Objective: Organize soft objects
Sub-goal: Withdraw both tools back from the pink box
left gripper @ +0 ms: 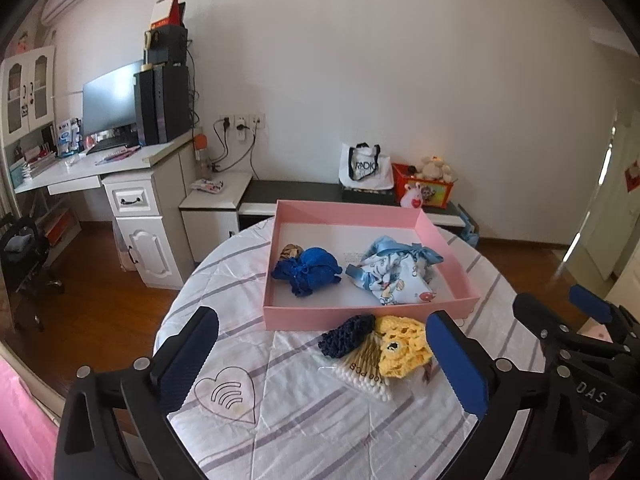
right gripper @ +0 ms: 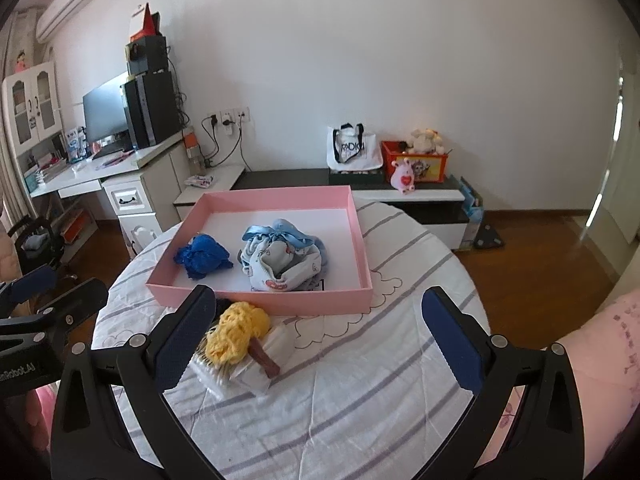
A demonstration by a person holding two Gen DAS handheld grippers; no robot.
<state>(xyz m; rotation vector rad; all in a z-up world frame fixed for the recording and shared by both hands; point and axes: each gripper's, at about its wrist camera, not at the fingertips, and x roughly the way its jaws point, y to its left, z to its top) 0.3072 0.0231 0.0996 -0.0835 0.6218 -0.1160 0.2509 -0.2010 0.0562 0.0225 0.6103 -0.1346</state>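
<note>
A pink tray [left gripper: 360, 314] [right gripper: 256, 300] sits on the round table and holds a blue knitted item [left gripper: 316, 268] [right gripper: 202, 258] and a light blue printed cloth with ribbons [left gripper: 394, 272] [right gripper: 282, 262]. In front of the tray lie a yellow crocheted item [left gripper: 404, 346] [right gripper: 238, 332], a dark navy knitted item [left gripper: 346, 336] and a pack of cotton swabs [left gripper: 360, 372] [right gripper: 218, 376]. My left gripper [left gripper: 324, 368] is open and empty, just short of these. My right gripper [right gripper: 316, 344] is open and empty, the yellow item by its left finger.
The table wears a white striped cloth [left gripper: 304, 420] [right gripper: 360, 392]. A brown stick-like piece [right gripper: 264, 358] lies by the swabs. A desk with a monitor [left gripper: 108, 100] stands far left; a low bench with a bag and toy box [left gripper: 424, 188] lines the wall.
</note>
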